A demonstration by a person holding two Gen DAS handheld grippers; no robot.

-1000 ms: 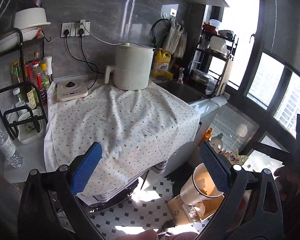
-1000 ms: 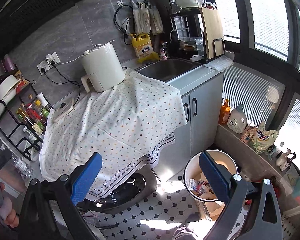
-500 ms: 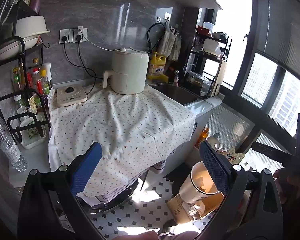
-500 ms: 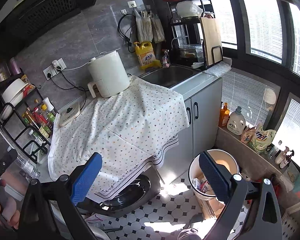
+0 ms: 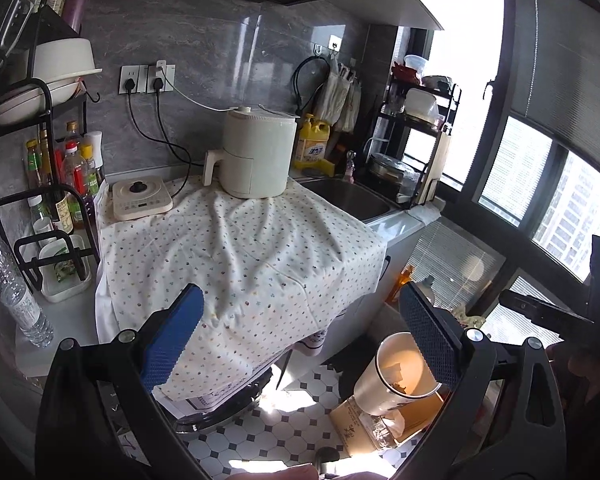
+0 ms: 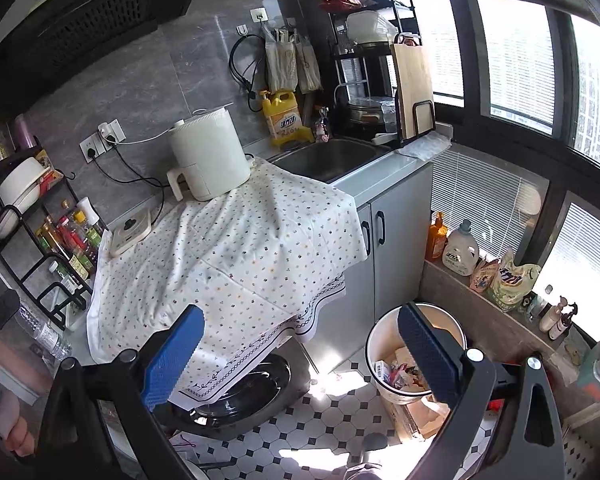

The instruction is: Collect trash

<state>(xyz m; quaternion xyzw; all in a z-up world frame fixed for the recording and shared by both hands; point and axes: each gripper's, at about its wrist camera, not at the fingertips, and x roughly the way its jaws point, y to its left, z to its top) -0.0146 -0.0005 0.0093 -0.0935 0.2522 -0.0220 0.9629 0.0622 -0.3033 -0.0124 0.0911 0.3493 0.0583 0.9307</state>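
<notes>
A white trash bin (image 6: 384, 344) stands on the tiled floor beside the grey cabinet, with mixed wrappers inside. It also shows in the left wrist view (image 5: 384, 384), partly behind my right finger. My left gripper (image 5: 300, 336) is open and empty, held in front of the cloth-covered counter (image 5: 236, 256). My right gripper (image 6: 300, 344) is open and empty, above the floor between the counter (image 6: 240, 248) and the bin. No loose trash shows on the dotted cloth.
A white air fryer (image 5: 256, 156) and a small cooker (image 5: 140, 198) stand at the counter's back. A spice rack (image 5: 56, 184) and a plastic water bottle (image 5: 12, 288) are at left. The sink (image 6: 328, 156), a dish rack (image 6: 380, 80) and detergent bottles (image 6: 460, 250) are at right. A cardboard box (image 5: 364, 428) lies by the bin.
Both grippers have pulled back and risen a little, so the counter and bin look smaller and more wall shows. Both stay open and empty.
</notes>
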